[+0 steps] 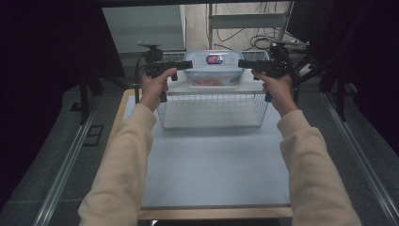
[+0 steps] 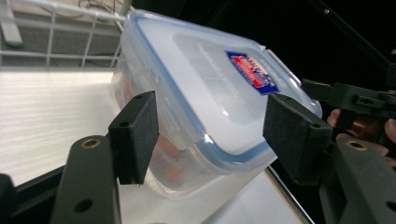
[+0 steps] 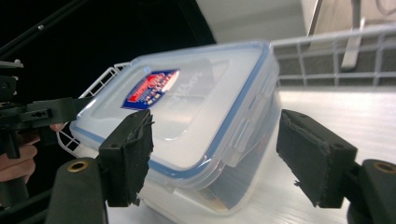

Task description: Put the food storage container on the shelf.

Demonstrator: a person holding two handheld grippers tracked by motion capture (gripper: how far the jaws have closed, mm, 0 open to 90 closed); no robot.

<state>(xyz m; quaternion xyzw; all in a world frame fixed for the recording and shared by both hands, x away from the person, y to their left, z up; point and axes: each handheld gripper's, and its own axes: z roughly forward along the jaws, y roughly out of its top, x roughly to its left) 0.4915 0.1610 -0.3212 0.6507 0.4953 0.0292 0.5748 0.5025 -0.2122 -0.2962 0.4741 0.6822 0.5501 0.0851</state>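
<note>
From the high view, a person's two forearms in cream sleeves reach forward over a pale table (image 1: 214, 165). A wire basket (image 1: 211, 110) stands at the far end of it. A clear box (image 1: 214, 70) with a blue-edged lid and a red and blue label sits at the back of the basket, raised to about rim height; what bears it there cannot be told. Something reddish shows through its wall. The left gripper (image 1: 188, 64) points in at the left end of the box and the right gripper (image 1: 241, 63) at the right end, each just at the box's edge. From here the spread of the jaws cannot be read.

In the left gripper view, the box (image 2: 205, 93) lies tilted between the two black jaws, lid facing the camera, label (image 2: 252, 72) toward the upper right. The left gripper (image 2: 210, 135) stands wide: its pads flank the near corner of the box, and a gap shows beside the right-hand pad. The basket (image 2: 51, 32) wires run across the upper left above a white floor. The right gripper (image 2: 355, 100) and fingers show at the right edge.

In the right gripper view, the box (image 3: 187, 116) again lies tilted between the jaws. The right gripper (image 3: 215, 154) is spread wide, its right-hand pad well clear of the box's wall, its left-hand pad just in front of the lid's rim. The left gripper (image 3: 60, 109) reaches in from the left.
</note>
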